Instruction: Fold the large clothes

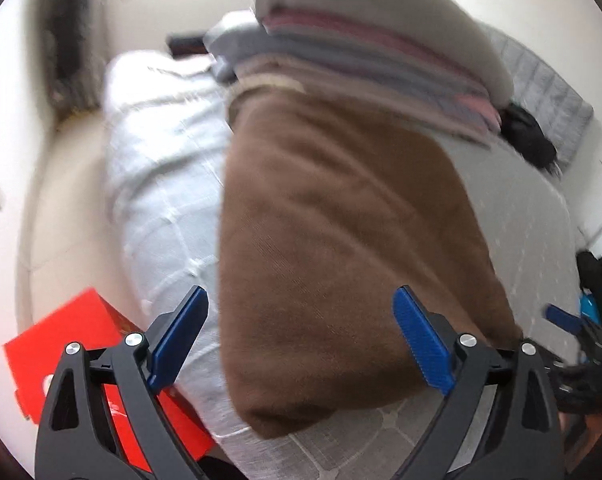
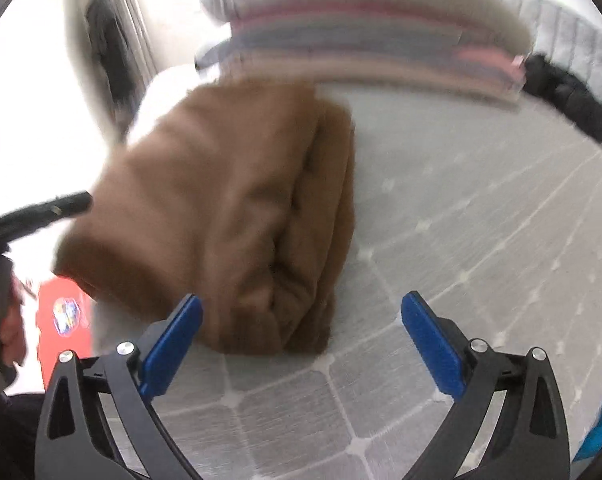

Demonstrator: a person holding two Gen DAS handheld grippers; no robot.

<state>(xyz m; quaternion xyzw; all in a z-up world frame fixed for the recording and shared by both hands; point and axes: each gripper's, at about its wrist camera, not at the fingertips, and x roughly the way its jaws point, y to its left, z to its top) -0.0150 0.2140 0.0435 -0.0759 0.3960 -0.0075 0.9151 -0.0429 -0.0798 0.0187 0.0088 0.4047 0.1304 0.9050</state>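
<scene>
On the bed [image 2: 481, 240], only the right view shows the brown garment's [image 2: 229, 216] folds, lengthwise toward the stacked clothes [image 2: 361, 40]; both the left gripper [image 1: 301, 336] and the right gripper [image 2: 301, 340] are spread, empty.

Bare quilted bed [image 2: 481, 240] lies open ahead and to the right of the right tool [image 2: 301, 340]. The folded brown garment [image 2: 229, 208] blocks its left; beyond rises a stack of folded clothes [image 2: 361, 40].
</scene>
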